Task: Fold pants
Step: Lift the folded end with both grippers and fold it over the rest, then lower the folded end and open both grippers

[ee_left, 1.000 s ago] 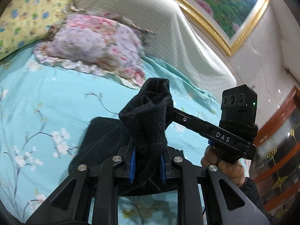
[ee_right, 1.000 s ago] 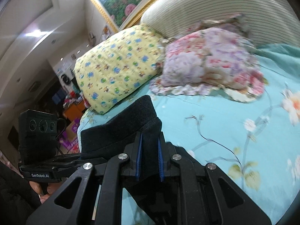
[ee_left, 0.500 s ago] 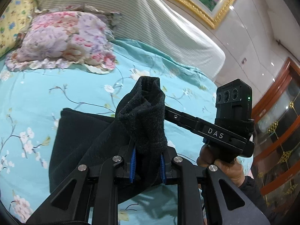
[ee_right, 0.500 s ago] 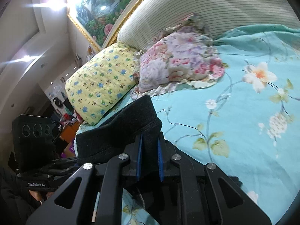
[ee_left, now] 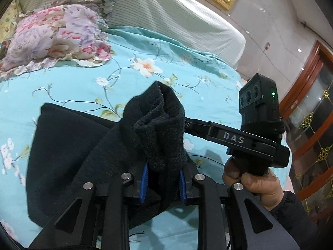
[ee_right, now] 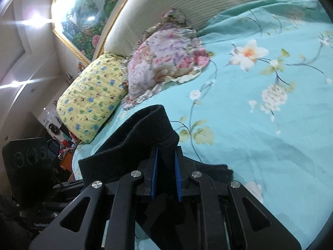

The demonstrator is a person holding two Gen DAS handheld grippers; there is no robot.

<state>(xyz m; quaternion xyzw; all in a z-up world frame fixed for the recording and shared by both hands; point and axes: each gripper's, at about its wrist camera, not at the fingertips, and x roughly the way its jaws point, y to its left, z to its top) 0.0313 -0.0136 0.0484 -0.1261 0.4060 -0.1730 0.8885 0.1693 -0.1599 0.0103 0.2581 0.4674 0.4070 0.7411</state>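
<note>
Nearest in the left wrist view, the left gripper (ee_left: 162, 184) has a bunched wad of the black pants (ee_left: 87, 156) between its blue pads; its jaws have just been opening a little, and the fuzzy cloth still fills the gap. In the right wrist view the right gripper (ee_right: 165, 177) likewise pinches a folded edge of the pants (ee_right: 141, 137), its jaws also having just eased wider with cloth between them. The person's hand (ee_left: 252, 182) holds the right gripper's handle just right of the left one.

The rest of the dark, fleecy pants lies doubled on the turquoise flowered bedsheet (ee_left: 68, 87), spreading to the left. Beyond and to the right the sheet is bare and flat. Farther off, a pink floral pillow (ee_right: 166, 60) sits beside a yellow patterned pillow (ee_right: 93, 98), both against the striped headboard (ee_left: 166, 14). A gold-framed painting (ee_right: 83, 14) hangs above, and a wooden cabinet (ee_left: 312, 108) stands far right.
</note>
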